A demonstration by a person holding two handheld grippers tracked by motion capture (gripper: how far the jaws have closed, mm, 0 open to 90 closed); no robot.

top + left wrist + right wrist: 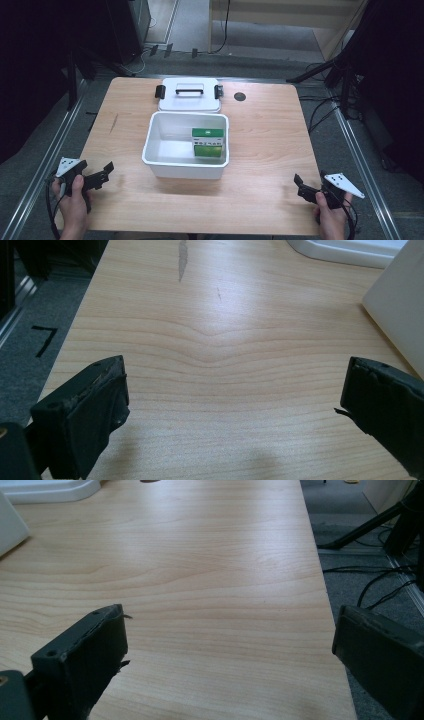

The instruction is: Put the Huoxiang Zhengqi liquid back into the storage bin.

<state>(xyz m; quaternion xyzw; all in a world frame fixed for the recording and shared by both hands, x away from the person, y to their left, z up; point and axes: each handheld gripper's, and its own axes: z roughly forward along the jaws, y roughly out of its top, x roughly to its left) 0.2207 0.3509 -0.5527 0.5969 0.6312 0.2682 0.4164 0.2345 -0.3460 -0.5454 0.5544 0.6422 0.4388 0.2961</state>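
Observation:
A white open bin (162, 160) stands mid-table with a green and white carton (207, 142) lying in its right half. Its white lid (189, 102) with a black handle and black clips lies flat just behind it. My left gripper (102, 172) rests near the table's front left corner, open and empty; its jaws stand wide apart over bare wood (235, 390), the bin's wall (400, 305) at the right. My right gripper (302, 186) is at the front right corner, open and empty, with the table's right edge (320, 580) between its jaws.
A round dark grommet (240, 96) sits in the tabletop right of the lid. Black tripod legs (320, 67) and cables (320, 112) lie on the grey floor right of the table. Metal rails (50, 155) run along both sides. A dark scuff (182, 260) marks the wood.

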